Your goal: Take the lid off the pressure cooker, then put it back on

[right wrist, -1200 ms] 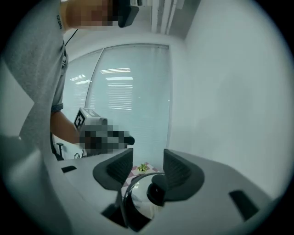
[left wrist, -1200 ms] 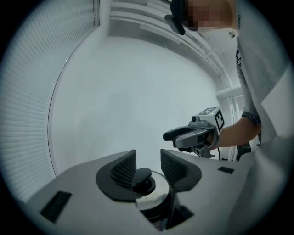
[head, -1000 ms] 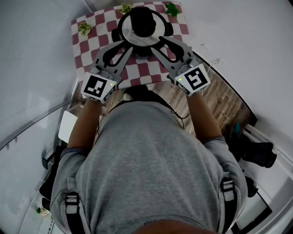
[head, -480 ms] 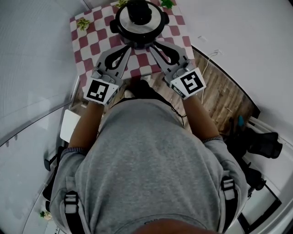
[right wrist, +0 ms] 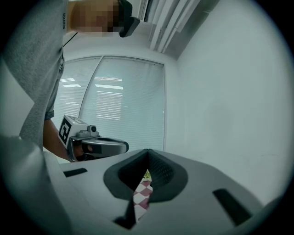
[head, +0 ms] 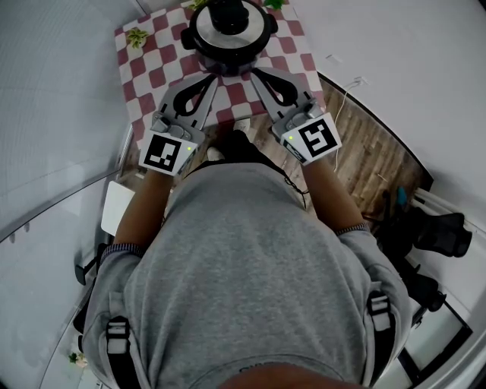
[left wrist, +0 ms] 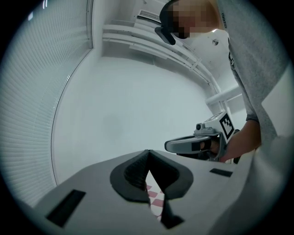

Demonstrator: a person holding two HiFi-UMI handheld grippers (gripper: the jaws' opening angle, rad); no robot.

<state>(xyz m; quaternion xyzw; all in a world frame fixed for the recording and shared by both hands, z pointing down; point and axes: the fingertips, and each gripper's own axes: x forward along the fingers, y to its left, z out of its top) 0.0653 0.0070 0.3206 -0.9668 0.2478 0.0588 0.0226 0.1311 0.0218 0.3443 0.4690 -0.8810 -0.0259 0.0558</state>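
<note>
We saw a checkered tablecloth (head: 144, 76) spread flat — on it stood the pressure cooker (head: 228, 38) and, seemingly, small green sprigs (head: 137, 36).

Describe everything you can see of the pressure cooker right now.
The pressure cooker is a round dark pot seen from above. Its shiny, metal-looking lid is on, ringed in black, with a big black knob at the middle. It stands upright toward the far end of a red-and-white checked cloth. The left gripper and right gripper, both closed and empty, point at its near side; whether they touch it cannot be told.
</note>
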